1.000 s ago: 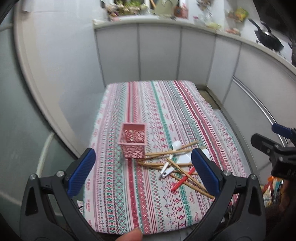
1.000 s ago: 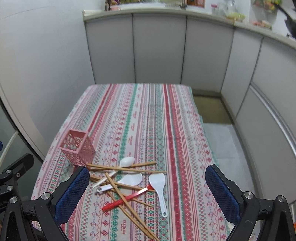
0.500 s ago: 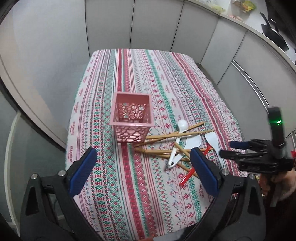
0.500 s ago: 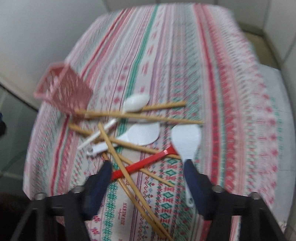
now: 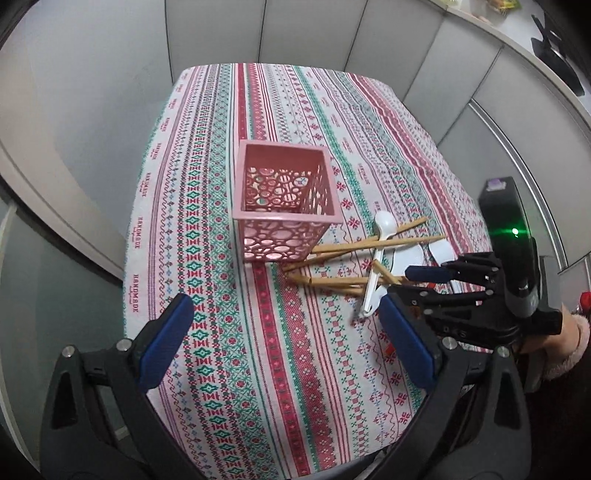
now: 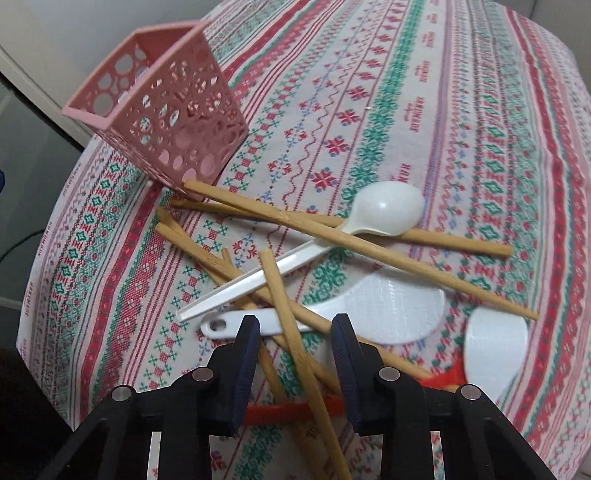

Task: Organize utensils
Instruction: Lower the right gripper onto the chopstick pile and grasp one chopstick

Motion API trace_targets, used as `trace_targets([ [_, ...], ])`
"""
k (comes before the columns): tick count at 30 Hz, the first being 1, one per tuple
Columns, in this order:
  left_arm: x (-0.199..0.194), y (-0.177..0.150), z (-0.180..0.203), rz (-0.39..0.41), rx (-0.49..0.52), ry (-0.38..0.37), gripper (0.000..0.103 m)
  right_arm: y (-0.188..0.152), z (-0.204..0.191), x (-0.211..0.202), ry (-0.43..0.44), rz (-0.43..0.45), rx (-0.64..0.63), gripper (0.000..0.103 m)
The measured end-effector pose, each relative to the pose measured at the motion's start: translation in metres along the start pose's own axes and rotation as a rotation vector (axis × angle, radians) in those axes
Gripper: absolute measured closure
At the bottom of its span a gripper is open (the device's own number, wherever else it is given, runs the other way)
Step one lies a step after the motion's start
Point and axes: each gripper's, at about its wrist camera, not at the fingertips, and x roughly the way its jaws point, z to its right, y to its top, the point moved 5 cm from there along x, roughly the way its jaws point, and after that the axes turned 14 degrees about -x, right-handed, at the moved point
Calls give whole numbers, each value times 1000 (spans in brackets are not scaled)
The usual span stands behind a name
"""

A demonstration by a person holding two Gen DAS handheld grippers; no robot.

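Note:
A pink perforated basket (image 5: 286, 201) stands upright and empty on the patterned tablecloth (image 5: 258, 369); it also shows in the right wrist view (image 6: 162, 114). Right of it lies a pile of several wooden chopsticks (image 6: 369, 247), a white spoon (image 6: 384, 212), two white rice paddles (image 6: 391, 310) and a red utensil (image 6: 291, 410). My right gripper (image 6: 295, 325) is partly open, low over the pile, its fingers straddling a chopstick (image 6: 291, 328) without gripping it. It also shows in the left wrist view (image 5: 413, 280). My left gripper (image 5: 284, 325) is open and empty above the cloth in front of the basket.
Grey partition panels (image 5: 306, 33) surround the table at the back and right. The table's left edge (image 5: 129, 236) drops off beside a pale wall. The near edge of the cloth (image 5: 332, 458) hangs just below my left gripper.
My right gripper has dropped down to the utensil pile and narrowed its opening around a chopstick. My left gripper has moved closer toward the basket.

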Motion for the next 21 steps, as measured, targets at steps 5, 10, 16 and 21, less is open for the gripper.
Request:
trace_targets([
  [5, 2, 0, 0, -1, 20, 9, 3, 4, 2, 5, -45, -7, -27, 86],
  [10, 4, -2, 5, -4, 40, 4, 5, 4, 6, -1, -55, 12, -23, 94],
  [16, 12, -4, 15, -34, -28, -65, 28, -10, 26, -34, -72, 95, 45, 94],
  [21, 22, 0, 29, -38, -182, -154, 46, -28, 49, -63, -96, 158, 119, 95],
])
